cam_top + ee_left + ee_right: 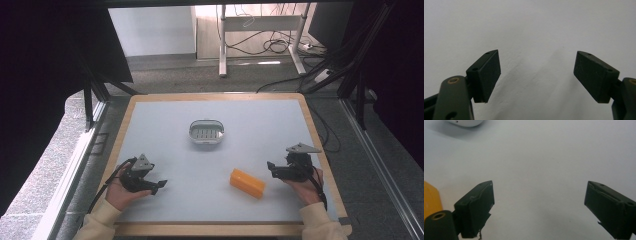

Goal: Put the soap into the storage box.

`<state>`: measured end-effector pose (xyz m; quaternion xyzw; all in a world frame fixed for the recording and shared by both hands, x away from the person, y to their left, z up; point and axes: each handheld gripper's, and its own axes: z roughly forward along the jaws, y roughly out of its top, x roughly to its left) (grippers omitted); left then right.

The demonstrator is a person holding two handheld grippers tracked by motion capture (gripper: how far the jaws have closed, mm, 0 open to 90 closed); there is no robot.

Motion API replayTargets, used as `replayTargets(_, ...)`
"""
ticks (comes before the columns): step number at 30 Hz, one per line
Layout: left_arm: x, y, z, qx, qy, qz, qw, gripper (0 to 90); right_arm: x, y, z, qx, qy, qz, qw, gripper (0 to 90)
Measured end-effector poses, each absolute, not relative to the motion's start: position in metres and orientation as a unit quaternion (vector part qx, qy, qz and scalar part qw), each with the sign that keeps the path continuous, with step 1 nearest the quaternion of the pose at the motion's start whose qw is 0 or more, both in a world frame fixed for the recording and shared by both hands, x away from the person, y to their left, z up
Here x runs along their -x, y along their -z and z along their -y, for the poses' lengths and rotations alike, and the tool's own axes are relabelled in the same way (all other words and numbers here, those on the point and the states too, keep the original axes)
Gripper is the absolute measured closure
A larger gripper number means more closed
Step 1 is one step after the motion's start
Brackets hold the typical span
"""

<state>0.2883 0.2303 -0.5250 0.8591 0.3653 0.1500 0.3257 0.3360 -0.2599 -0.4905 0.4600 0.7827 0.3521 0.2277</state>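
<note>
The orange block (247,183) lies flat on the pale grey table top (165,130), near the front edge and a little right of centre, skewed so that its long axis runs from near-right to far-left; the right gripper (270,167) hovers just to its right with jaws wide apart and nothing between them, and in the right gripper view a corner of the block (431,200) peeps in beside the left jaw. It looks like a stiff bar, soap or a sponge of that shape (the pictures do not settle which), probably light, with smooth faces that could slip under hard pads. The safest hold, I judge, is across its short width at mid-length, jaws square to the long sides, so it cannot swivel out. The left gripper (161,185) rests at the near left, well apart from the block, its jaws also spread and empty over bare surface. Farther off, near the centre of the table, sits a small white slotted dish (206,132), likely where the block belongs. The top is matt, uncluttered and framed by a wooden rim (125,115); beyond it are a grey floor, desk legs and loose cables, with dark curtains at both sides.
</note>
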Motion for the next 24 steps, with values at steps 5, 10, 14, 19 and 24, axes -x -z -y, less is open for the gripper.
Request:
replayTargets(5,-0.286,0.525,-0.225,-0.863,-0.152,-0.357,0.322,21.5,-0.332,0.494,0.258,-0.440,-0.345,-0.795,0.234,14.4)
replayTargets(10,-0.286,0.524,-0.225,-0.866,-0.155,-0.349,0.322,21.6,-0.330,0.492,0.263,-0.445,-0.355,-0.791,0.222,14.6)
replayTargets(14,-0.285,0.522,-0.224,-0.865,-0.155,-0.346,0.329,21.7,-0.326,0.486,0.265,-0.443,-0.371,-0.786,0.218,17.1)
replayTargets(19,-0.285,0.522,-0.223,-0.866,-0.156,-0.342,0.329,21.8,-0.329,0.486,0.265,-0.442,-0.371,-0.787,0.217,16.9)
replayTargets(24,-0.286,0.522,-0.224,-0.864,-0.162,-0.348,0.326,21.6,-0.331,0.491,0.271,-0.464,-0.368,-0.777,0.214,19.1)
